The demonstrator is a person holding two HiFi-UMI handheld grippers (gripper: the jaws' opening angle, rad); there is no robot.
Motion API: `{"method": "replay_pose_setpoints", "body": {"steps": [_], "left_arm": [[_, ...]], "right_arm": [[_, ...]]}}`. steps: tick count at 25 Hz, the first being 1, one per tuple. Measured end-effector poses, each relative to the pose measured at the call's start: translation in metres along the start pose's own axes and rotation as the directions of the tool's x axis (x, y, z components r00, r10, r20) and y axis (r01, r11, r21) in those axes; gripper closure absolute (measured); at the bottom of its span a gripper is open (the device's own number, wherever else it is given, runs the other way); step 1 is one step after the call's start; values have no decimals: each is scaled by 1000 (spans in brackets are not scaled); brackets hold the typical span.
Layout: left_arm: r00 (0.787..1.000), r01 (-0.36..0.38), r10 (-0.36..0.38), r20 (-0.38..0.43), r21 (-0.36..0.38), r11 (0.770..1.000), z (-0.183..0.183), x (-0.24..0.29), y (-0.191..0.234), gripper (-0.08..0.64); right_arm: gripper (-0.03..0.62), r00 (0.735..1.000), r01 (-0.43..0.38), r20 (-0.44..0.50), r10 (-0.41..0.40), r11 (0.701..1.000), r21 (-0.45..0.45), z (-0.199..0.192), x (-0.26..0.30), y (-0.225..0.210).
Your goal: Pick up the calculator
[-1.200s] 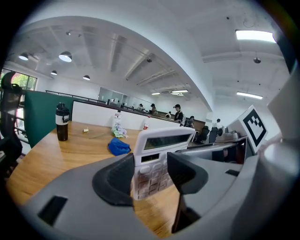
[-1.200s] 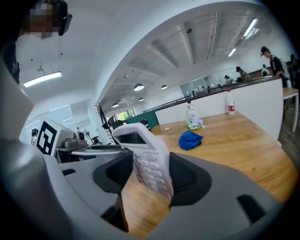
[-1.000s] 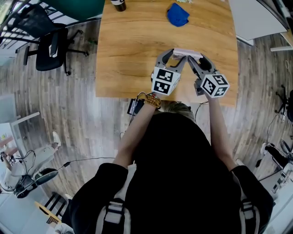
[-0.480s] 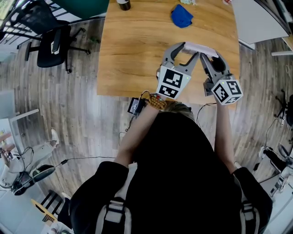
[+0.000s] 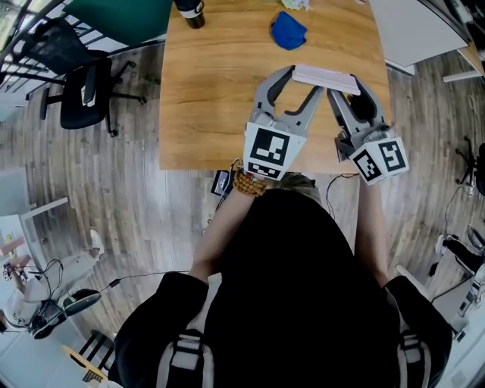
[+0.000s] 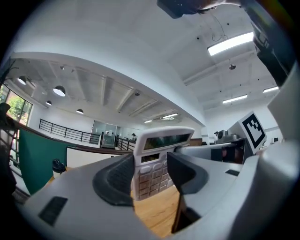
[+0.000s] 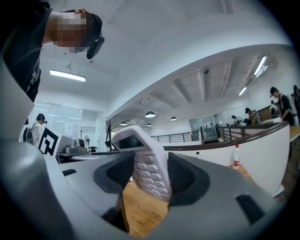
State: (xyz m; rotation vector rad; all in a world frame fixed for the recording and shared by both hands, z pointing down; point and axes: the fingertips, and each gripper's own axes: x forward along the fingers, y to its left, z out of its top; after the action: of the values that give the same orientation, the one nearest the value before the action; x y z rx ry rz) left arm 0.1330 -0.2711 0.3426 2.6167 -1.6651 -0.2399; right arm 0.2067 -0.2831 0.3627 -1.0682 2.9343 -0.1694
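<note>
The pale grey calculator hangs above the wooden table, carried between both grippers. My left gripper is shut on its left end. In the left gripper view the calculator stands with display and keys facing me, between the dark pads of the left gripper. My right gripper holds the right end. In the right gripper view the calculator sits tilted between the pads of the right gripper, whose jaws are closing on it.
A crumpled blue cloth and a dark cup lie at the table's far side. A black office chair stands left of the table and a white desk at the upper right. A small bottle stands far off.
Both grippers have risen together with the calculator, which has come up off the table toward the head camera. The grip on both ends has stayed.
</note>
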Motion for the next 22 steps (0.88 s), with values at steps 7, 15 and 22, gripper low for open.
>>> {"method": "replay_pose_setpoints", "body": {"steps": [7, 15, 22], "left_arm": [[994, -20, 16, 108, 32, 999, 32, -17, -1, 334], [996, -30, 22, 85, 90, 995, 22, -23, -7, 334], [997, -51, 46, 62, 71, 996, 11, -26, 1, 333]], "right_arm": [[356, 999, 9, 39, -5, 996, -83, 25, -3, 24], [356, 999, 22, 35, -20, 998, -62, 11, -11, 26], [354, 998, 52, 26, -50, 997, -65, -3, -4, 28]]}}
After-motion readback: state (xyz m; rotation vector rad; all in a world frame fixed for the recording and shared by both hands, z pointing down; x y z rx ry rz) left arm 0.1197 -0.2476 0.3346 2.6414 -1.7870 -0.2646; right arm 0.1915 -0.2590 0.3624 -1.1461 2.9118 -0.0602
